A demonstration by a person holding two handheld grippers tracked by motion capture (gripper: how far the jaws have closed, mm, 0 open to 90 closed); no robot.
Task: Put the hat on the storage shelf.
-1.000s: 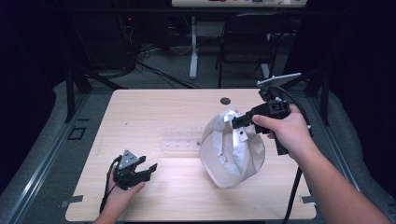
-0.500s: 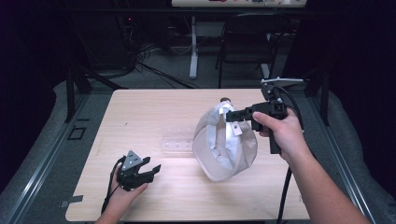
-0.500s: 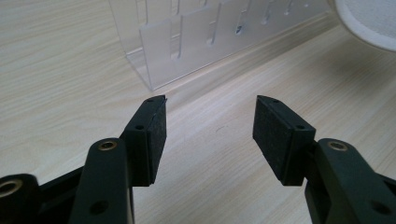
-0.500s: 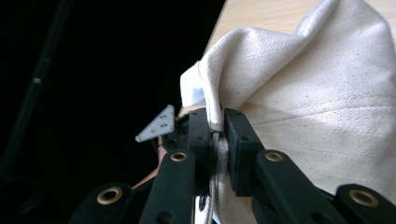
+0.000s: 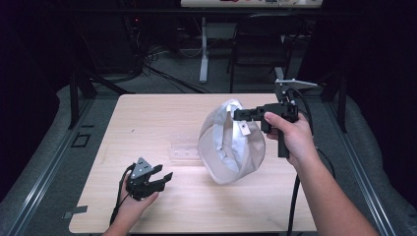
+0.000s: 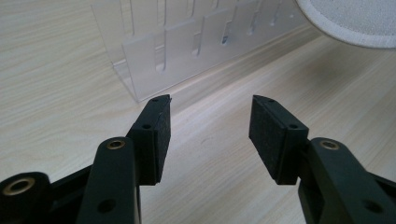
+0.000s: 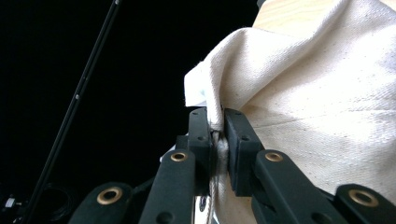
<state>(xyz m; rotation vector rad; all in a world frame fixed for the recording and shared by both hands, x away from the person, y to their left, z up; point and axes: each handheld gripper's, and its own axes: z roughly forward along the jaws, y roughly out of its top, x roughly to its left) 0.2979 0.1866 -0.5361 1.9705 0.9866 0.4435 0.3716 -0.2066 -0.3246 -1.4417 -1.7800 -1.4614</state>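
A white cloth bag (image 5: pixel 228 145) hangs above the wooden table (image 5: pixel 162 118), its mouth facing left and a small tag near its rim. My right gripper (image 5: pixel 238 114) is shut on the bag's upper rim; in the right gripper view the jaws pinch a fold of the cream cloth (image 7: pixel 327 93) at the right gripper's (image 7: pixel 217 128) tips. My left gripper (image 5: pixel 166 178) rests low at the table's front left, open with nothing between its pads (image 6: pixel 160 130). A clear plastic rack (image 6: pixel 196 42) lies ahead of the left gripper (image 6: pixel 210 133); the clear plastic rack (image 5: pixel 184 150) lies partly behind the bag.
A chair and a desk leg stand in the dark beyond the table's far edge. Metal floor rails run along both sides of the table. A cable (image 5: pixel 295 196) trails from the right gripper along the forearm.
The right gripper has carried the bag a little left and toward the table's middle, and the bag has swung and turned. The left gripper has barely shifted.
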